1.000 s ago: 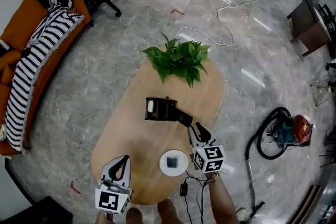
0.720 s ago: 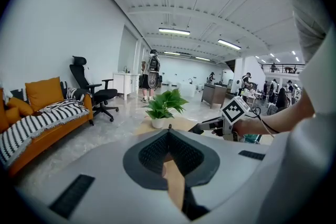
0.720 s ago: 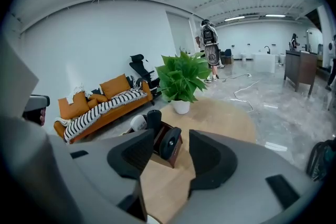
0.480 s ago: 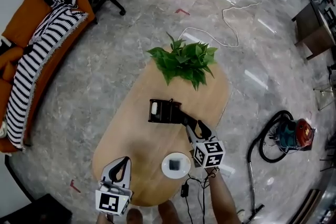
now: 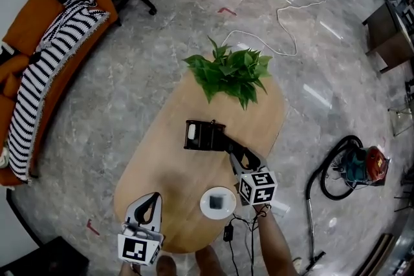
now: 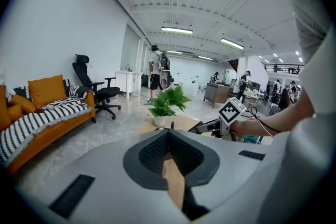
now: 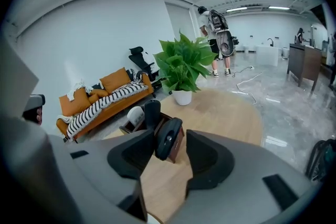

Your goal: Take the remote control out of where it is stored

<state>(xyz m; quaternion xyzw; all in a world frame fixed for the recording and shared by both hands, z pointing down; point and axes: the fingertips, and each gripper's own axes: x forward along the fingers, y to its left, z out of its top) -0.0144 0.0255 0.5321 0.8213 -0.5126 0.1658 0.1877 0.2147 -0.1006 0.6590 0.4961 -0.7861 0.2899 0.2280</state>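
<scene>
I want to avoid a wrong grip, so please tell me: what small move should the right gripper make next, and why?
Probably close the right gripper on the black remote control. Its jaws have just been opening and stand apart, with the remote's raised end between them and its other end in the holder.

- Left tongs closed, tips seemingly touching, nothing between; tabletop shows behind them.
- Ahead: plant; right tongs come in from the right.
- Left: sofa, chair.
</scene>
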